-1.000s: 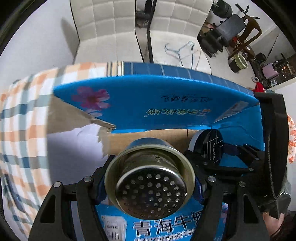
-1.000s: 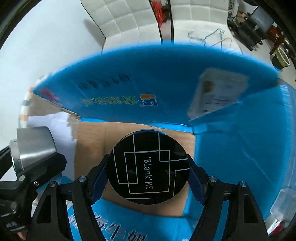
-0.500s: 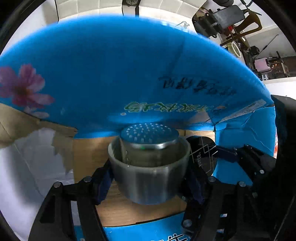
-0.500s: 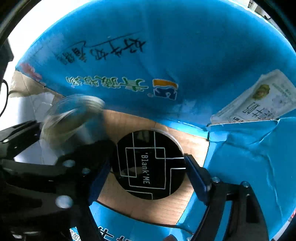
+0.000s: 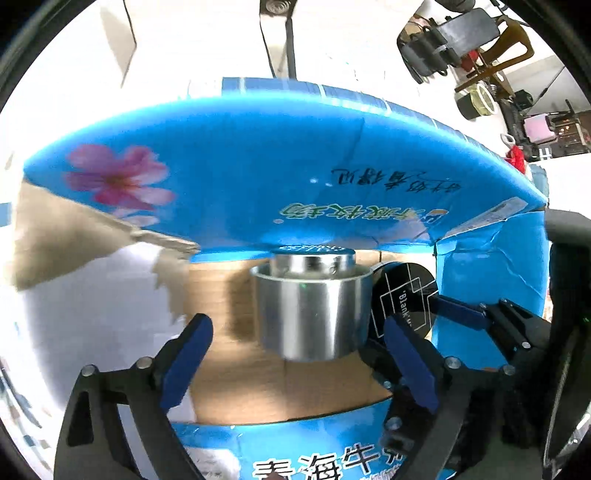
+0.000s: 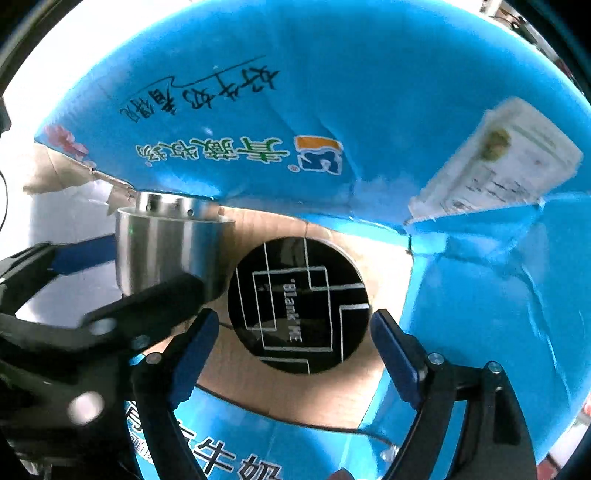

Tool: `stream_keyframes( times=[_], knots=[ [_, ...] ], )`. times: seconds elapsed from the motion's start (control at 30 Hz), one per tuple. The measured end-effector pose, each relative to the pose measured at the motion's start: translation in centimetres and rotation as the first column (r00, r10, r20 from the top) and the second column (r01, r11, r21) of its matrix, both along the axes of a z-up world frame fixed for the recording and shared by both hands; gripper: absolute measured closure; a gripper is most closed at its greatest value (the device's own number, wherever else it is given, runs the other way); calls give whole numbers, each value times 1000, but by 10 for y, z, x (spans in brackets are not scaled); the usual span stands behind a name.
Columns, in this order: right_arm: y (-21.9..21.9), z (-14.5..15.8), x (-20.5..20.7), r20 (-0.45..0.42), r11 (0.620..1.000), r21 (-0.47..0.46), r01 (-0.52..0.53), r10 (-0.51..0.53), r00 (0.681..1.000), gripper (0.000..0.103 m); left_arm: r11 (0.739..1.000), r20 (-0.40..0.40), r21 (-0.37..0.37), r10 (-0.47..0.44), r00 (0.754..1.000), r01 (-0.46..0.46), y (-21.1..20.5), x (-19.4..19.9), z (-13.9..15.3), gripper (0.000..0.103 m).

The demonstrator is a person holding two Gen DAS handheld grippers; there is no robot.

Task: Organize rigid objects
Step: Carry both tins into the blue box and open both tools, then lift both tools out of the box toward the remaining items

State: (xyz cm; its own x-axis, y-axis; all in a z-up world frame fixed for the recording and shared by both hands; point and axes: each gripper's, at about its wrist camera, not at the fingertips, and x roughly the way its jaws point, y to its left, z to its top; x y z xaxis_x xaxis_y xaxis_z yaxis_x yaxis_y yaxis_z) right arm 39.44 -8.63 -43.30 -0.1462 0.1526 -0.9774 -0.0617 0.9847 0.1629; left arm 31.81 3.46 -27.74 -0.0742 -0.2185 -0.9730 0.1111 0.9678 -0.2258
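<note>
A round steel strainer cup (image 5: 312, 310) stands upside down on the brown floor of a blue cardboard box (image 5: 258, 177). My left gripper (image 5: 299, 354) is open just behind it, its blue pads apart from the metal. A black round tin marked "Blank ME" (image 6: 297, 304) lies on the box floor next to the cup (image 6: 166, 247). My right gripper (image 6: 291, 343) is open around the tin's near side, pads clear of it. The tin (image 5: 402, 299) and the right gripper's fingers (image 5: 458, 314) also show in the left wrist view.
The box's blue flaps (image 6: 332, 110) stand up around both grippers, with a paper label (image 6: 498, 162) on the right flap. White chairs (image 5: 207, 37) and dark clutter (image 5: 461, 33) lie beyond the box.
Both grippers carried their objects down into the box, then opened. The cup turned over and now stands free on the box floor; the tin lies free beside it.
</note>
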Motion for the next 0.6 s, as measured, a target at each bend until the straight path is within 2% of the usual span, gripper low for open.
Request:
stream_keyframes(
  times=[0.03,0.17,0.27,0.47,0.5,0.6],
  knots=[
    [0,1,-2,-5,1000,1,14,-14,1000,16,1000,11,17,-1,1000,1,3,-3,6,1],
    [2,12,-16,5,999,-22,29,-29,1000,9,998,68,60,9,998,-13,13,-19,26,0],
    [6,26,-27,51,996,-78,35,-31,998,8,996,108,82,12,994,-21,21,-29,33,0],
    [17,65,-58,130,992,-123,29,-13,991,8,991,226,126,18,974,-47,41,-73,74,0],
    [19,73,-63,147,991,-130,28,-9,989,8,990,239,133,22,971,-55,16,-58,72,0],
    [18,101,-76,213,989,-137,46,-16,977,8,987,303,137,41,952,-86,11,-71,94,0]
  ],
)
